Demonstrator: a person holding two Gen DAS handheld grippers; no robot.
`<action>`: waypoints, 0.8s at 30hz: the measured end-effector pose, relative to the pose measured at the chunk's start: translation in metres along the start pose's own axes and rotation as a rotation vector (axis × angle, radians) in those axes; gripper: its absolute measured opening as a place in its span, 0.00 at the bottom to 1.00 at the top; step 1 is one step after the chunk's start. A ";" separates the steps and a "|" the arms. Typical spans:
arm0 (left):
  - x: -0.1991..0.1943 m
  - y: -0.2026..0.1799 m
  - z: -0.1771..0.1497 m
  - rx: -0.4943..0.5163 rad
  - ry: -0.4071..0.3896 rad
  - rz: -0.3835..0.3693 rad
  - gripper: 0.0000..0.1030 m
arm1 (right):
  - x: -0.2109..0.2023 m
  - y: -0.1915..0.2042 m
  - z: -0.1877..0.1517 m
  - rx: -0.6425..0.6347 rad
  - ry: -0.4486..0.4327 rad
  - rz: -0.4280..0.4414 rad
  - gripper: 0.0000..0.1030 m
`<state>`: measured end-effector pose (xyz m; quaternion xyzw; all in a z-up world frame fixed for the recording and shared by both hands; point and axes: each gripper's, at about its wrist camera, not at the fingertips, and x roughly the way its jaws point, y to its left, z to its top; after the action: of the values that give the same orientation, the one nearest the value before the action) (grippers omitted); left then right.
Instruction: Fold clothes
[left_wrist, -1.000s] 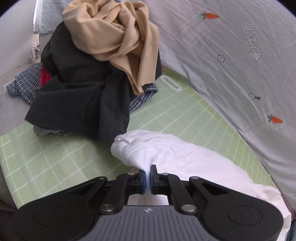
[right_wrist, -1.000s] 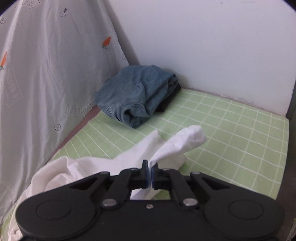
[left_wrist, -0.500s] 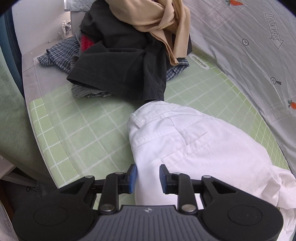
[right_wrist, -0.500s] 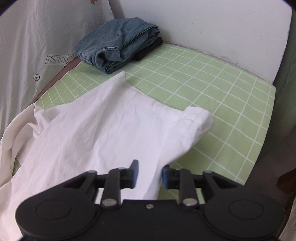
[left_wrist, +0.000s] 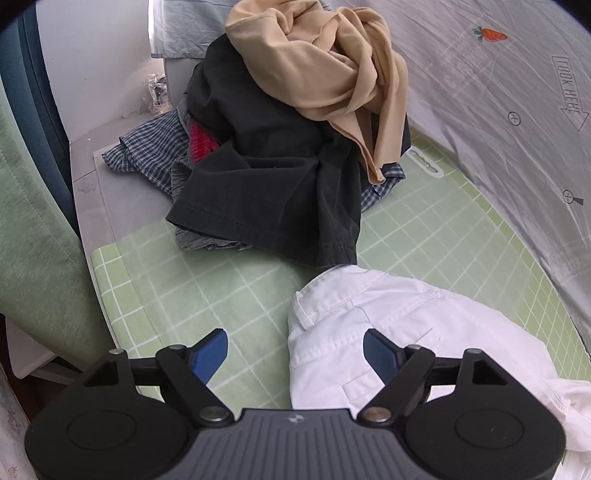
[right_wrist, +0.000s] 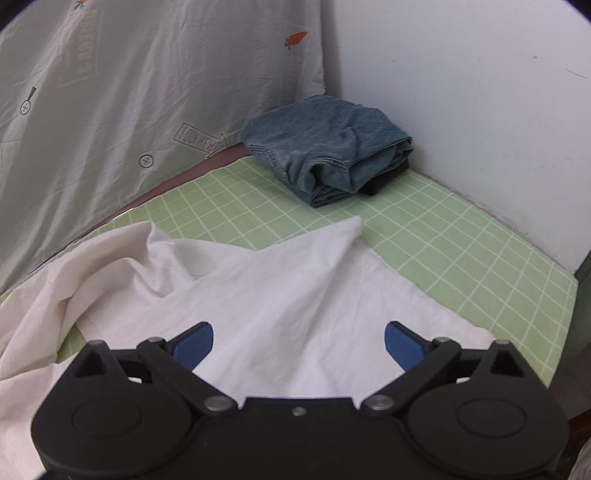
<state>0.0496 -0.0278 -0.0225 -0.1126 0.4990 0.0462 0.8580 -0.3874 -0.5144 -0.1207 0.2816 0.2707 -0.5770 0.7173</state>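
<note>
- left gripper (left_wrist: 295, 350) and right gripper (right_wrist: 299, 341) jaws opening, nothing clamped
- white trousers (left_wrist: 399, 332) on the green mat (left_wrist: 207, 280): light, limp; best pinched at the stiffer waistband

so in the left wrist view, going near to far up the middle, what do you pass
white trousers → black garment → tan garment, all over the green checked mat

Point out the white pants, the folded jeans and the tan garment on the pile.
white pants (left_wrist: 399, 321): left wrist view, the waistband end.
folded jeans (right_wrist: 328, 144): right wrist view, its top face.
tan garment (left_wrist: 321, 62): left wrist view, the bunched middle atop the pile.
</note>
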 end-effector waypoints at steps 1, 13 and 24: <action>0.005 -0.005 0.002 0.004 0.011 0.004 0.79 | 0.003 0.012 0.002 0.000 0.008 0.024 0.98; 0.088 -0.100 0.034 0.149 0.103 -0.023 0.88 | 0.072 0.137 0.065 0.024 0.152 0.162 0.98; 0.138 -0.113 0.027 0.079 0.155 0.029 0.98 | 0.159 0.214 0.107 0.309 0.309 0.281 0.94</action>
<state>0.1625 -0.1355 -0.1123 -0.0744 0.5671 0.0301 0.8197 -0.1409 -0.6604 -0.1401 0.5075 0.2440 -0.4565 0.6889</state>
